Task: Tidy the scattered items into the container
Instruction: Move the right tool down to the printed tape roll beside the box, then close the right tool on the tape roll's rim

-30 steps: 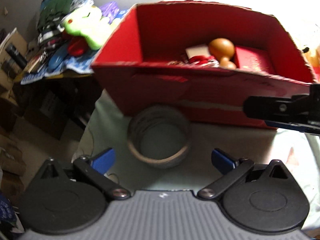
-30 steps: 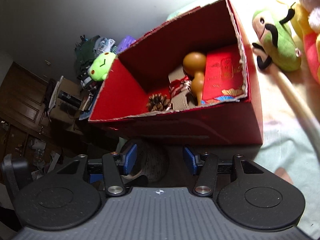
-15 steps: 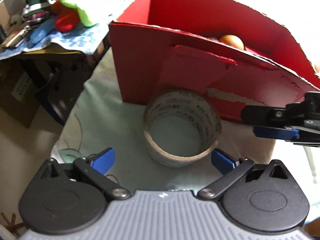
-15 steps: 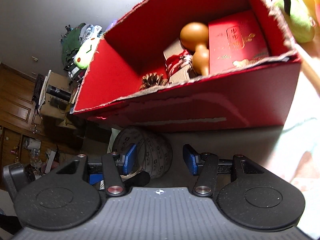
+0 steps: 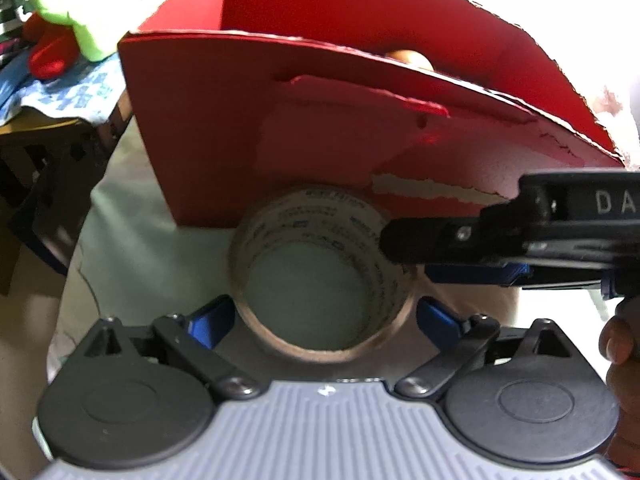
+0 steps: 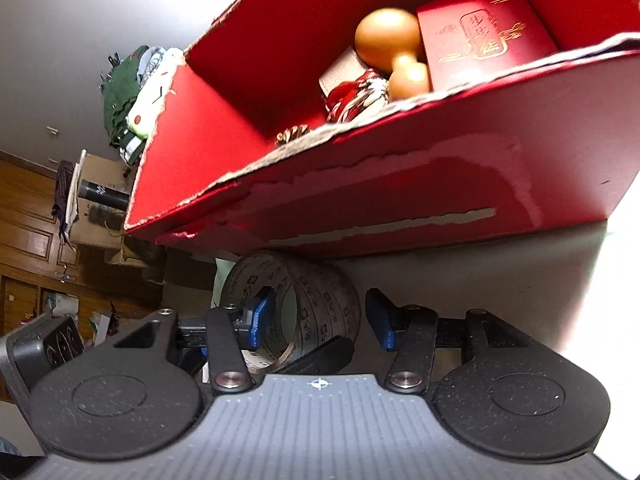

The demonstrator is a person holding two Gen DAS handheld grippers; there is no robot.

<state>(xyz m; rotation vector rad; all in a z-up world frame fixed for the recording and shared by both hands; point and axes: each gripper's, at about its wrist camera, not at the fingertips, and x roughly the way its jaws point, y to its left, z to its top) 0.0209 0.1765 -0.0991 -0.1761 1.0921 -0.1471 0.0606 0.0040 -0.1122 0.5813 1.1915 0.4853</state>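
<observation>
A roll of printed tape (image 5: 320, 280) lies flat on the pale green tablecloth, against the front wall of the red cardboard box (image 5: 320, 128). My left gripper (image 5: 324, 314) straddles the whole roll and its jaws are closing. Both blue pads sit just outside the rim with a sliver of gap. My right gripper (image 5: 406, 256) comes in from the right. In the right wrist view it (image 6: 320, 318) has one pad inside the tape roll (image 6: 328, 300) and one outside, open around the wall. Inside the red box (image 6: 400, 200) lie a wooden gourd (image 6: 388, 44), a red packet (image 6: 484, 48) and a pine cone (image 6: 292, 134).
A green plush toy (image 5: 76, 20) lies on a cluttered side table beyond the tablecloth's left edge. A person's fingers (image 5: 620, 340) show at the right of the left wrist view. Wooden cabinets (image 6: 28, 220) stand far off to the left.
Both grippers have come down and forward onto the tape roll. The left fingers now flank it and stand narrower. The right gripper's left finger has slipped inside the ring.
</observation>
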